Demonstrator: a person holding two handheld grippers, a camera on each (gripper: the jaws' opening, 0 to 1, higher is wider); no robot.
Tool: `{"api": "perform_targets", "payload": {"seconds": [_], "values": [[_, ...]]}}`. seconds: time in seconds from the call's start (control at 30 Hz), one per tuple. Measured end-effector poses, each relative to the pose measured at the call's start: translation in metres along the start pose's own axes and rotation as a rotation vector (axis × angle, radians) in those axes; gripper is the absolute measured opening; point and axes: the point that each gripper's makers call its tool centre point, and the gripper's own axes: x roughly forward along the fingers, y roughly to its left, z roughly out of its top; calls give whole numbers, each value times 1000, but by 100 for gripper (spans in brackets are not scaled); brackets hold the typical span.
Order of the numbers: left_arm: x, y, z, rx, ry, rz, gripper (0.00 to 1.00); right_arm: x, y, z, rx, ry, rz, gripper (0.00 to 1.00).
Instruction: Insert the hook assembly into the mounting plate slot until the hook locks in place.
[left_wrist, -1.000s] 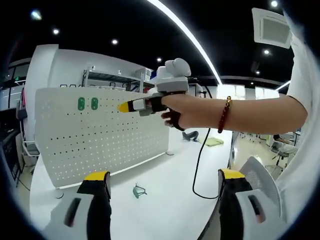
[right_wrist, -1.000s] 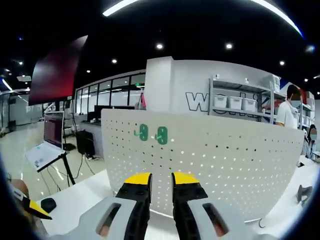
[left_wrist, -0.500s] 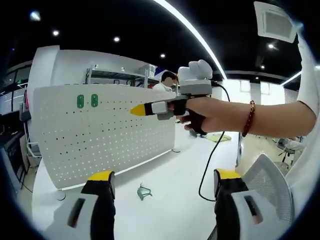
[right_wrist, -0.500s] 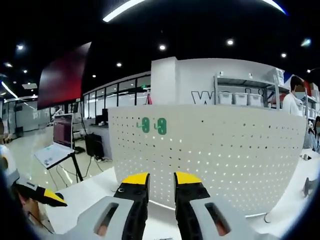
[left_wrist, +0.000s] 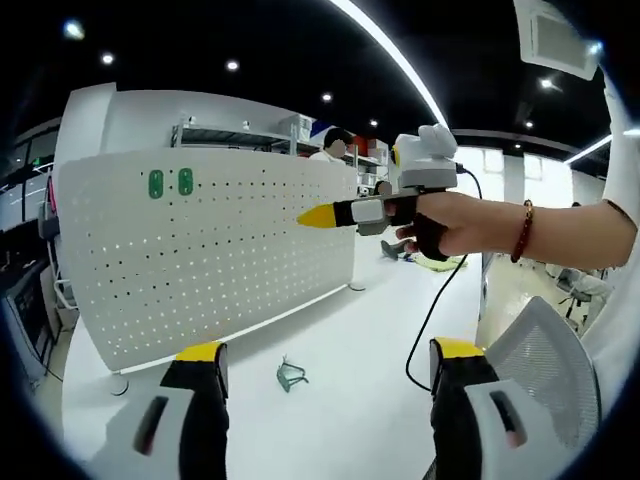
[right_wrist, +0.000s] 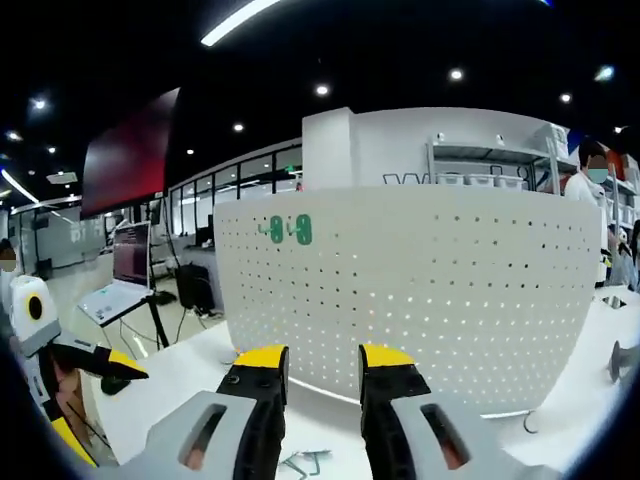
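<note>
While left hand-held gripper (left_wrist: 318, 362) gapes empty, right (right_wrist: 323, 358) narrower, empty.

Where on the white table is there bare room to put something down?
Bare table runs between the pegboard base and the black cable; only the small green hook lies there. In the right gripper view, the patch left of the pegboard is also bare. Near the cable is tighter.

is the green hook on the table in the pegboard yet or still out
Out. The green hook lies loose on the white table in front of the pegboard, held by neither gripper.
</note>
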Motion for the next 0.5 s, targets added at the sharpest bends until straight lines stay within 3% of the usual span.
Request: {"api": "perform_targets", "payload": {"seconds": [0.33,0.4,0.5], "values": [[16,3,-8,19,28,-1,75,-14,-7,-21,-14,30,1,27],[20,2,-11,-12,41,-18,76,-18,-8,-22,-3,30,0,27],[25,5,-13,3,53,-19,76,-21,-10,-24,0,28,2,27]]}}
